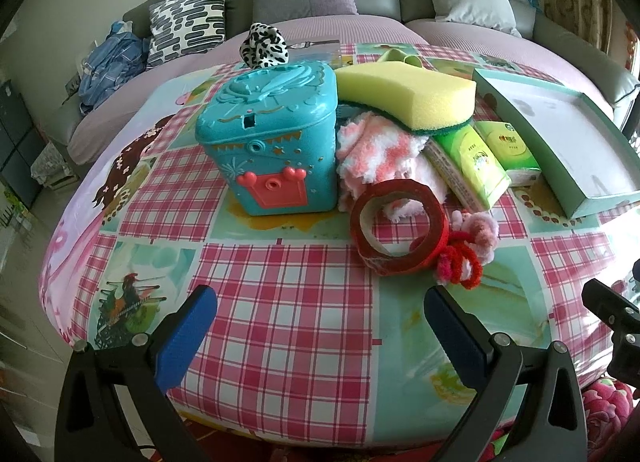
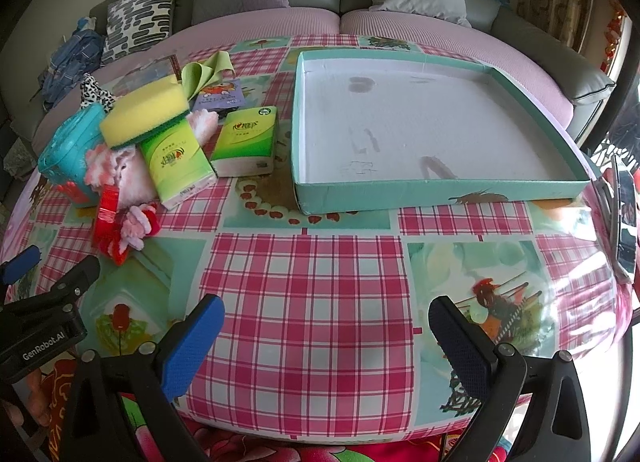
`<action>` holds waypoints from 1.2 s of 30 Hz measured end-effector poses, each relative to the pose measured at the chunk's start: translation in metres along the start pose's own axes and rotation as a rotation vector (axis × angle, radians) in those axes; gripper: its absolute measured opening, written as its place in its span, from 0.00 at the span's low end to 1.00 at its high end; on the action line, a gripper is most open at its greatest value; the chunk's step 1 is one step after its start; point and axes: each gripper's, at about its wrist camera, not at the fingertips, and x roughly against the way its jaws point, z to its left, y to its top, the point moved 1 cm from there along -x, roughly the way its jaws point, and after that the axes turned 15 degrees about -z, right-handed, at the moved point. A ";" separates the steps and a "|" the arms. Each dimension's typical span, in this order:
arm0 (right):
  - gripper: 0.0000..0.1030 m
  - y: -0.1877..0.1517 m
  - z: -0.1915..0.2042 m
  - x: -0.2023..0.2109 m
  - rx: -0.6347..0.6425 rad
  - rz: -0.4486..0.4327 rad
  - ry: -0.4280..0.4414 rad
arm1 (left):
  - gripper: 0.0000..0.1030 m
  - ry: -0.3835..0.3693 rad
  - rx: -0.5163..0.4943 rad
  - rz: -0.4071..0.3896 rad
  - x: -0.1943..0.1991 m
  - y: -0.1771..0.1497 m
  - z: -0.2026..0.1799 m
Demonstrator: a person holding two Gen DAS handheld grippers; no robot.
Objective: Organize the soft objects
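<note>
While both grippers, left [image 1: 320, 326] & right [image 2: 326, 336], gape empty, "GenRobot.AI" on left mount, tissue pack [image 2: 174, 164] print unreadable

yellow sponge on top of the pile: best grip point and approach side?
Judging from both views, pinch the yellow sponge across its narrower waist, fingers on the two long foam sides, coming from above and the near edge. It lies tilted on the fluffy pink cloth and a green tissue pack, topmost, so nothing covers it. Both grippers are open, and the left gripper faces it.
</note>
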 end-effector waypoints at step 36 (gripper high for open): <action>1.00 0.023 0.026 0.012 0.092 -0.026 0.187 | 1.00 -0.170 0.080 0.027 -0.008 0.033 0.019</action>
